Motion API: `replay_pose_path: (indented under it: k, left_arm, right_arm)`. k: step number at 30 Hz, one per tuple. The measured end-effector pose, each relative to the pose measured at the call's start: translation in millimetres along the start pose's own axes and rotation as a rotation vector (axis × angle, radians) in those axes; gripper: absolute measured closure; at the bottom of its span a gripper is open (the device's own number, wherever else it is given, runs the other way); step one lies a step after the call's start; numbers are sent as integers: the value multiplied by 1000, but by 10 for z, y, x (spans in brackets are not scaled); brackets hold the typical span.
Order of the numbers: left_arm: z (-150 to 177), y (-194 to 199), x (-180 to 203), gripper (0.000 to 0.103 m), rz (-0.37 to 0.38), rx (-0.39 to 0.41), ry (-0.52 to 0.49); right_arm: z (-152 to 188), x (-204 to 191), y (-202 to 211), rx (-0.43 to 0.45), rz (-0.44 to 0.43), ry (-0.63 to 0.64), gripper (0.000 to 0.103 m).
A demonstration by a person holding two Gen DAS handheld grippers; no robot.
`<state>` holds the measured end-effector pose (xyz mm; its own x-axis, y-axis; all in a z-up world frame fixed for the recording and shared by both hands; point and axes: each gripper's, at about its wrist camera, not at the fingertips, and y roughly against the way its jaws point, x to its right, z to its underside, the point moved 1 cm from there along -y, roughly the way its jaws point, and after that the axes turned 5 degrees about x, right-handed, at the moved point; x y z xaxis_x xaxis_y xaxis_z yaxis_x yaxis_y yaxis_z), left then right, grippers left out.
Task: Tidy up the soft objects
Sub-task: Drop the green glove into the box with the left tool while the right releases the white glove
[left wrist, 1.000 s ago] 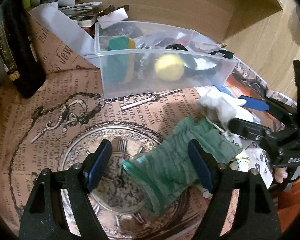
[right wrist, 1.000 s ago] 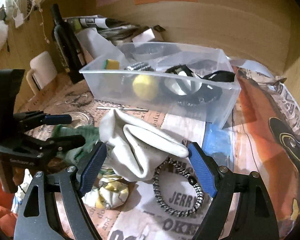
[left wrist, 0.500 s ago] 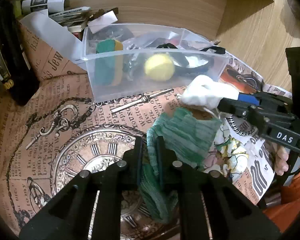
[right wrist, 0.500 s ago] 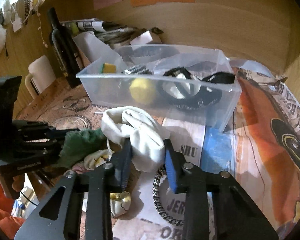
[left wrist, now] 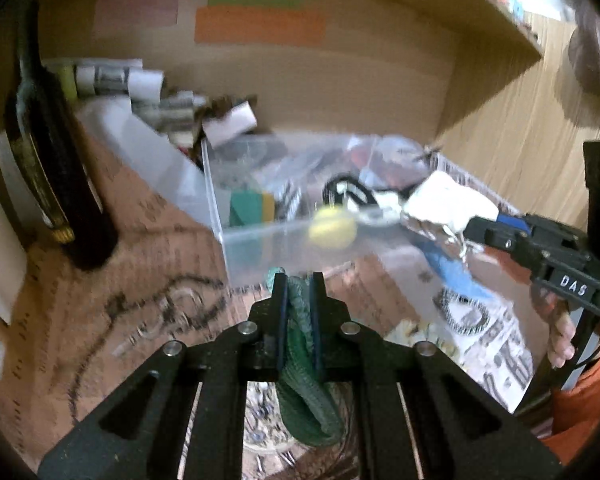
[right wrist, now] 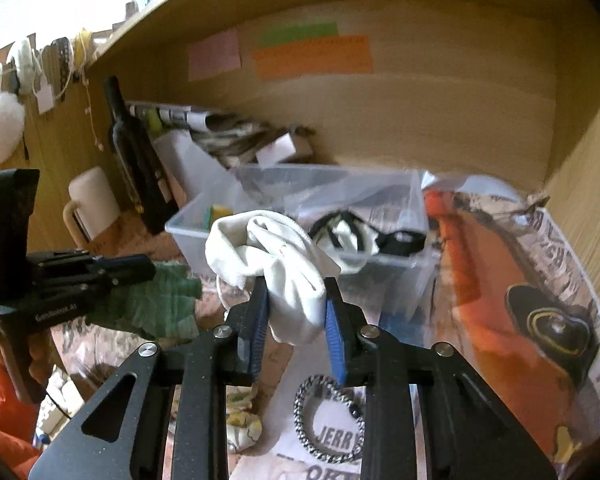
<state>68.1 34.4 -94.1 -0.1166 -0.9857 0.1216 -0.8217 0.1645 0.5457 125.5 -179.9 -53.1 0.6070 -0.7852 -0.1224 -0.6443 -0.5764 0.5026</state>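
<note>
My left gripper [left wrist: 298, 284] is shut on a green knitted cloth [left wrist: 306, 400], lifted off the table; the cloth hangs below the jaws. It also shows in the right wrist view [right wrist: 156, 304], held by the left gripper [right wrist: 140, 268]. My right gripper [right wrist: 296, 300] is shut on a white sock [right wrist: 276, 256], raised in front of the clear plastic bin [right wrist: 380, 240]. In the left wrist view the sock [left wrist: 448, 204] sits in the right gripper [left wrist: 476, 228] at the bin's [left wrist: 260, 240] right end. The bin holds a yellow ball [left wrist: 332, 228], a green-yellow sponge [left wrist: 252, 208] and black straps.
A dark bottle [left wrist: 56, 176] and a white mug [right wrist: 92, 200] stand left of the bin. A chain bracelet [right wrist: 328, 420] and a yellow-white patterned cloth [right wrist: 240, 428] lie on the newspaper-print table cover. Wooden walls close in the back and right.
Both grippers closed, the left on the green cloth and the right on the white sock, then lifted them off the table toward the bin.
</note>
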Motion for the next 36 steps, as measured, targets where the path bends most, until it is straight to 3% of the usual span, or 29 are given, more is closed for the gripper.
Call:
replay_pose_path:
  k: [10, 17, 26, 36]
  left_arm:
    - [-493, 199, 27, 94, -7, 138, -25]
    - [-805, 49, 27, 94, -22, 171, -19]
    - [-1023, -407, 14, 94, -43, 160, 3]
    - [-968, -973, 11, 94, -101, 84, 9]
  right_arm:
    - [-244, 66, 42, 84, 26, 2, 79]
    - [-428, 140, -106, 105, 52, 8, 79]
    - [-517, 161, -484, 48, 74, 21, 79]
    - [-439, 214, -897, -48, 111, 18, 79]
